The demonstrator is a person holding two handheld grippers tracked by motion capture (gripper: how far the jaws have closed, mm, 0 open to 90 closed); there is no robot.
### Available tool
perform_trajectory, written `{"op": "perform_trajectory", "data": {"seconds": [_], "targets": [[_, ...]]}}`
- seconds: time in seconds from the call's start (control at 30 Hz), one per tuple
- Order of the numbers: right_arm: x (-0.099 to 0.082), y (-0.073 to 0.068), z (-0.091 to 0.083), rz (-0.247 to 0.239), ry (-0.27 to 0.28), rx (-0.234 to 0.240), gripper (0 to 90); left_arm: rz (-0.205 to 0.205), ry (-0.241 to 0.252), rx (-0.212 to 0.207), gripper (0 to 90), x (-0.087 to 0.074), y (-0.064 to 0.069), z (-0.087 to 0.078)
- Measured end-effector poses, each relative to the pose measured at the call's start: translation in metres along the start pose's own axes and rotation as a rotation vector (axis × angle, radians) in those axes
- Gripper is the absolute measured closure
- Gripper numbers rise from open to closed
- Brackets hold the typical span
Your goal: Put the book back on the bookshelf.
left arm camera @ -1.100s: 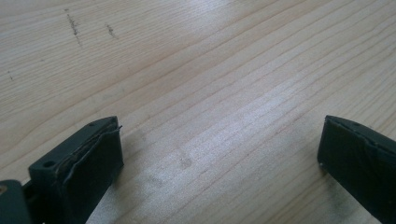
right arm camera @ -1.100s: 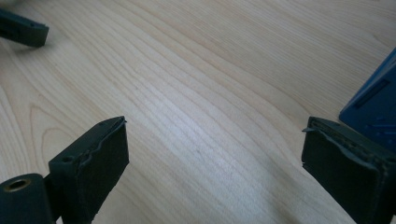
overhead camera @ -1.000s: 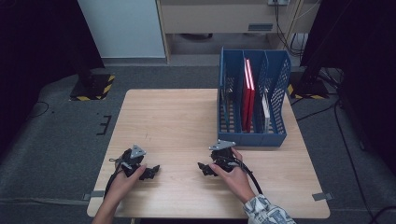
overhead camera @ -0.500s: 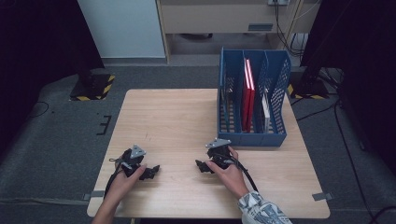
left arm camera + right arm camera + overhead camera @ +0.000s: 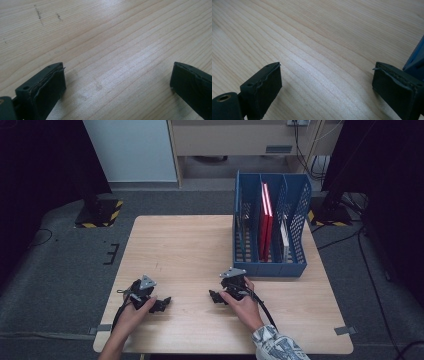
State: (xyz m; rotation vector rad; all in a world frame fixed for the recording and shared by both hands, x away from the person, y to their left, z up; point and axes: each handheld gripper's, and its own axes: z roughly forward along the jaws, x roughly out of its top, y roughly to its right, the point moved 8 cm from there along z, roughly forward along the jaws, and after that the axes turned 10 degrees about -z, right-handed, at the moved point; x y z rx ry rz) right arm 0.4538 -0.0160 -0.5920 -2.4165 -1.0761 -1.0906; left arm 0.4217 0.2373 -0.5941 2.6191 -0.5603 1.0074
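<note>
Two grippers near the table's front edge, a file rack at the far right.

The left gripper (image 5: 162, 303) rests on the table (image 5: 190, 250) at the front left, the right gripper (image 5: 214, 296) beside it toward the middle, well apart. Behind the right gripper, at the table's far right, stands the file rack (image 5: 270, 265); upright folders (image 5: 266, 222) sit in its middle compartment, and a thinner binder (image 5: 284, 240) in the compartment to their right.
</note>
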Motion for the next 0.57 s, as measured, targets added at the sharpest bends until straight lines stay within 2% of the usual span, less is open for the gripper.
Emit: {"op": "perform_trajectory", "data": {"seconds": [0.17,0.37,0.57], "targets": [[0.0014,0.0013,0.0017,0.007,0.002,-0.007,8.7,-0.001,0.001,0.0,0.0,0.0001,0.0002,0.0001],[0.0008,-0.0026,0.0049,-0.052,-0.035,-0.049,6.7,0.003,-0.003,0.001,0.0,-0.0001,0.0,-0.0001],[0.001,-0.0027,0.0052,-0.048,-0.036,-0.051,6.5,0.003,-0.002,-0.001,0.0,0.0001,0.0004,0.0002]]}}
